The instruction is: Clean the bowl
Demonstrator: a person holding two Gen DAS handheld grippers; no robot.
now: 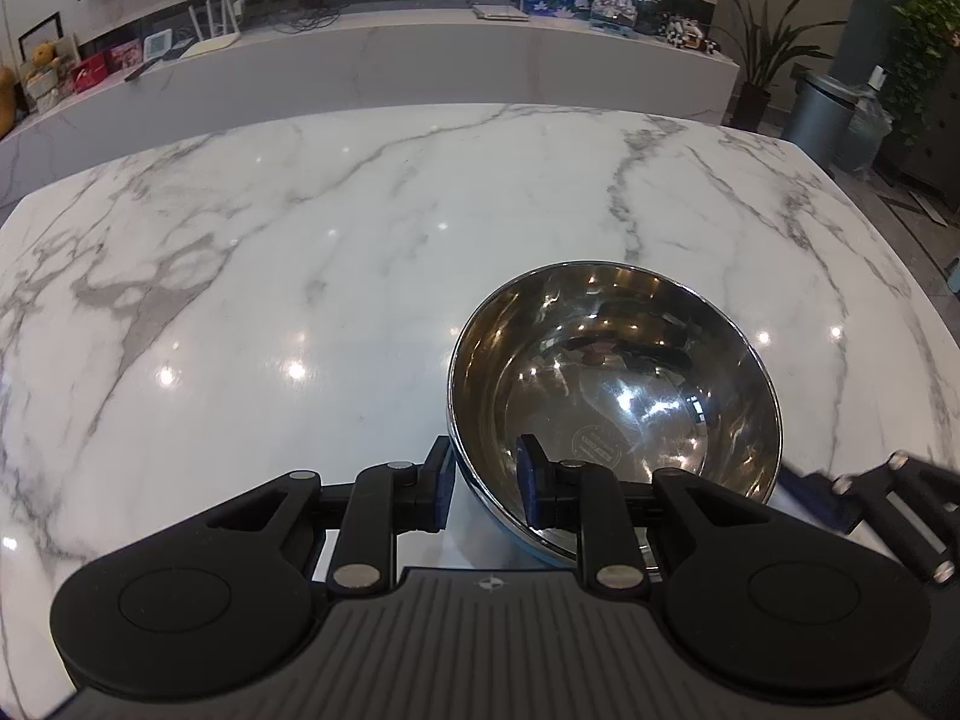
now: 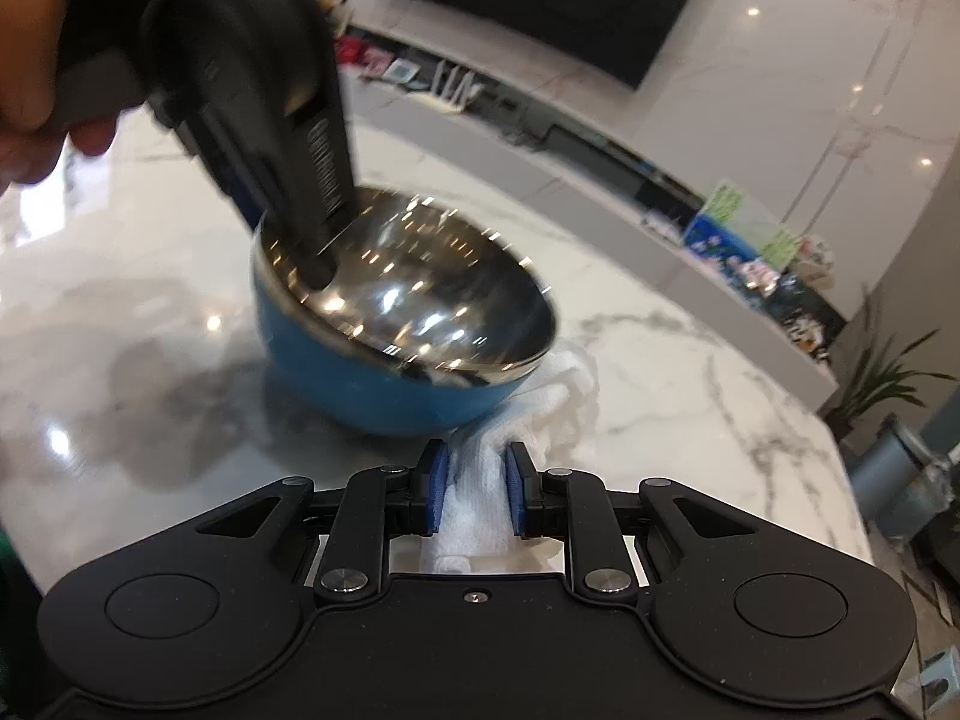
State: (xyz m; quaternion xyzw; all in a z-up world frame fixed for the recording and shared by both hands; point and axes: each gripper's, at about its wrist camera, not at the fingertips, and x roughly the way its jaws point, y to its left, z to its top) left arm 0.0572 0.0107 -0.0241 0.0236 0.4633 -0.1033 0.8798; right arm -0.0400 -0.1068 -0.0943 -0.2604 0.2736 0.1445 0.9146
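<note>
Bowl (image 1: 612,396) sits on the marble table (image 1: 270,276), tipped so its steel mouth faces up and away from the left gripper (image 1: 487,489), which pinches its near rim, one pad inside, one outside. Right gripper (image 2: 474,495) is clamped on a white cloth (image 2: 480,504) just beside the bowl.
</note>
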